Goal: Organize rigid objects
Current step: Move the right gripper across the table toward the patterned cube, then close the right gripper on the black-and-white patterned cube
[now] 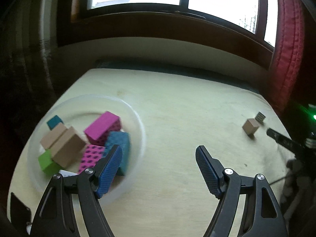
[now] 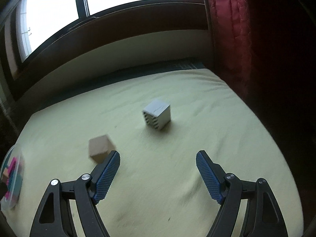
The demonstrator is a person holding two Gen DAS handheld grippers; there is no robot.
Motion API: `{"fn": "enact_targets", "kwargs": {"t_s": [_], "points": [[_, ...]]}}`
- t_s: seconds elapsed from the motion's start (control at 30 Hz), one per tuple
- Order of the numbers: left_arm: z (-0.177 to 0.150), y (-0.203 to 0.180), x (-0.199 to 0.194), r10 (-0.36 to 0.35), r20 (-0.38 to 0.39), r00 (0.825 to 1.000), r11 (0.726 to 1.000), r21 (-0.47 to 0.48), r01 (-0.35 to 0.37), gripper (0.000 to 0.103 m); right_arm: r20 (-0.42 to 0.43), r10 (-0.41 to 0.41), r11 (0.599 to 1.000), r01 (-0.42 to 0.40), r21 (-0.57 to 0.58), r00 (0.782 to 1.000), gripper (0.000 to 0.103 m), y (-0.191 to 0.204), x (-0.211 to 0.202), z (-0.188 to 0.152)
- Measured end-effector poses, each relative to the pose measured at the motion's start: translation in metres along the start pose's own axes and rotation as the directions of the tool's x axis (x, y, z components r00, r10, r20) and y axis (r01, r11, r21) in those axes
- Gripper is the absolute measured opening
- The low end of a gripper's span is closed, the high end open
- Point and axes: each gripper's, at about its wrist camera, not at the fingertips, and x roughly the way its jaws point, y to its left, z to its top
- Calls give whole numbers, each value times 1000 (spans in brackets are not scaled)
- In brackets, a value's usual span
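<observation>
Surface: a counter (image 2: pixel 197 98) under a pale yellow-green cloth, set below a window, with a red curtain (image 1: pixel 288 45) to the right
Collected blocks: a clear round container (image 1: pixel 138 122) on the left of the counter holds a heap of blocks, among them a magenta block (image 1: pixel 102 126), a teal block (image 1: pixel 120 142), tan blocks (image 1: pixel 65 148) and a green block (image 1: pixel 46 161)
Loose blocks: a tan cube (image 2: pixel 99 147) and a white patterned cube (image 2: pixel 158 114) stand on the cloth well apart from the container, near each other but not touching
Left gripper (image 1: pixel 159 167): jaws spread wide, nothing between them, hanging just beside the container's right rim with one finger overlapping the teal block in view
Right gripper (image 2: pixel 158 172): jaws spread wide and empty, pointed between the two loose cubes; the tan cube sits just off its left finger
Likely step: picking up one of the loose cubes to add to the container
Risk, knock: the left finger of the right gripper is close to the tan cube, so a careless descent could shove it aside instead of straddling it
Risk, grip: the cubes sit corner-on to the jaws, so closing on edges could make one twist out
Risk, cloth: the soft wrinkled cover could snag under a fingertip
Risk, pile: the heap is loosely stacked, so another drop could tip a block over the rim
</observation>
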Motion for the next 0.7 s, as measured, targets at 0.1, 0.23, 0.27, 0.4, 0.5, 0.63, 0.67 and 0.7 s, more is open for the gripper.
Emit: {"fn": "enact_targets", "kwargs": {"t_s": [0.1,0.23,0.27,0.4,0.5,0.63,0.67,0.7], "points": [[0,-10,4,-9,-6,1000,1000,21,9,78,-1,-1,1000,1,6,1000,83,-4,7,8],[0,-18,11,-12,-19,1000,999,35,13,78,-7,21,1000,-20,23,1000,83,-10,20,22],[0,-18,13,-12,-22,1000,999,35,13,78,-12,27,999,-27,26,1000,83,-11,25,25],[-1,-23,23,-10,-44,999,999,41,12,78,-30,45,998,-44,37,999,79,-12,41,36],[-1,-28,31,-12,-61,998,999,51,15,78,-34,48,998,-47,29,998,78,-9,50,43],[0,-33,40,-11,-76,997,998,58,15,78,-55,42,999,-42,14,998,77,-4,59,47],[1,-34,42,-10,-78,997,998,58,15,78,-58,43,999,-42,14,997,75,-4,61,48],[1,-36,45,-10,-82,997,998,57,15,78,-60,43,999,-42,14,997,74,-3,62,50]]}}
